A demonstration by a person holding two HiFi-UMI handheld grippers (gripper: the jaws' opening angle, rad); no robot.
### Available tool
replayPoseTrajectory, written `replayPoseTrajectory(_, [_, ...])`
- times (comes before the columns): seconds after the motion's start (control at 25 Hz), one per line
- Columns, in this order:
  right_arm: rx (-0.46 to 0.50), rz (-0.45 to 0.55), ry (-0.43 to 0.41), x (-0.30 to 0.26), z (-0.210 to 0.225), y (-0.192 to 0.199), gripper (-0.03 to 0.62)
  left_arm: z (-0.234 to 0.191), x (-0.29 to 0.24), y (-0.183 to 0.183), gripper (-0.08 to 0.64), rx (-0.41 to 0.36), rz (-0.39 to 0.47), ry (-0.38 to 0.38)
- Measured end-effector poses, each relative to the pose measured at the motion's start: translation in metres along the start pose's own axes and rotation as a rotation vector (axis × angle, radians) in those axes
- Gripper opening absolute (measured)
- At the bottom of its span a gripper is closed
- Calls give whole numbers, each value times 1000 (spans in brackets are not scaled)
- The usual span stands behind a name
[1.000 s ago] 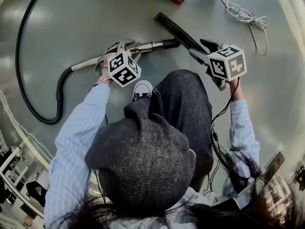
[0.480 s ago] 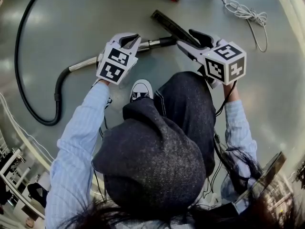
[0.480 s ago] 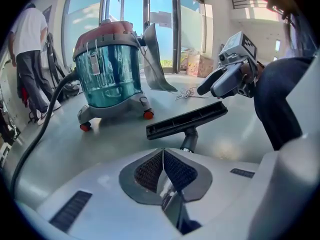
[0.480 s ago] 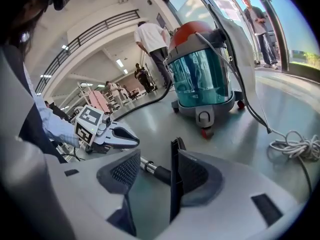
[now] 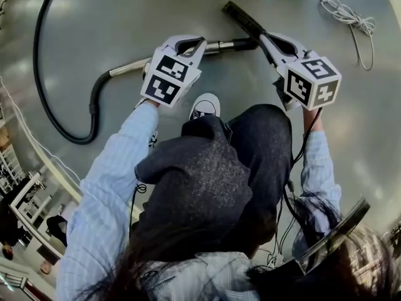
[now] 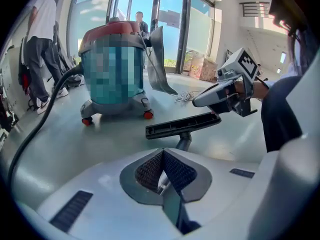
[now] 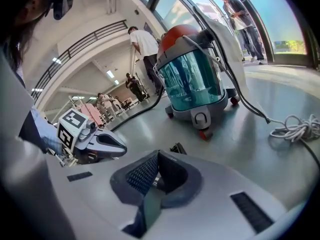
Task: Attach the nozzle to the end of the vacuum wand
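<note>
Grey polished floor (image 5: 113, 17) of a tall glazed hall, with people standing well off in the background. The vacuum canister (image 6: 115, 31), red-topped and on castors, sits ahead of both grippers. A black hose (image 5: 92, 118) loops wide across the floor to the person's left and runs into the wand (image 5: 222, 44). A white cord (image 5: 348, 17) lies coiled well to the right.

The wand is a shiny metal tube running across in front of the person's shoe (image 5: 205, 108). The nozzle (image 5: 241, 17), a long flat black floor head, lies at the wand's far end. In the left gripper view its neck points back along the wand's line. Whether the neck is seated on the tube cannot be told.

The left gripper (image 5: 191, 46) has jaws that have just been closing. They are now clamped on the wand, with bright tube showing between the ribbed pads (image 6: 150, 171). The right gripper (image 5: 265, 38) has jaws that have also just been closing. They appear clamped on the nozzle's near end. Its own view shows only a pale sliver between the pads (image 7: 140, 176), with the black tip of the nozzle peeking beyond.

Handling, as judged:
- **Wand:** stiff and smooth, so likely to roll in the pads. The trailing hose will drag on it, so it is best held close to the open end.
- **Nozzle:** light rigid plastic. Held by its end, the long head can swing, so a hold nearer the neck would steer the socket more truly.
</note>
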State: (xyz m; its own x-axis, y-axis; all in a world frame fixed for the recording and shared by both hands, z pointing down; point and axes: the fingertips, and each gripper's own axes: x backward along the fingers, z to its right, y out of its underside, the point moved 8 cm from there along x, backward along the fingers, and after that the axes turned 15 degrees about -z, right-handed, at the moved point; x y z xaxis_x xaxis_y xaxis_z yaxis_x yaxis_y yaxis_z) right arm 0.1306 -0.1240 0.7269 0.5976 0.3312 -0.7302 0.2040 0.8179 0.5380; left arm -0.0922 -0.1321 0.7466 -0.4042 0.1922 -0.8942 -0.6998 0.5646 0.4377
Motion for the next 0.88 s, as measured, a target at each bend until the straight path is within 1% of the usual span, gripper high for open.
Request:
replayPoseTrajectory(0.08, [-35, -2, -3, -1, -11, -7, 5, -3, 22, -1, 5, 18, -17, 12])
replayPoseTrajectory(0.2, [-77, -14, -23, 1, -39, -20, 5, -7, 54, -1, 5, 51, -38, 31])
replayPoseTrajectory(0.32, [-103, -45, -42, 8, -67, -26, 5, -5, 76, 1, 5, 118, -39, 33])
replayPoseTrajectory(0.52, [-156, -110, -67, 35, -114, -24, 5, 12, 112, 12, 5, 226, -68, 33])
replayPoseTrajectory(0.6, [-177, -140, -81, 52, -135, -21, 5, 23, 135, 21, 5, 257, -90, 37])
replayPoseTrajectory(0.76, [-219, -192, -101, 103, -183, -21, 5, 47, 200, 33, 5, 286, -129, 29])
replayPoseTrajectory(0.88, [-226, -215, -101, 150, -217, -32, 5, 61, 256, 30, 5, 367, -120, 13])
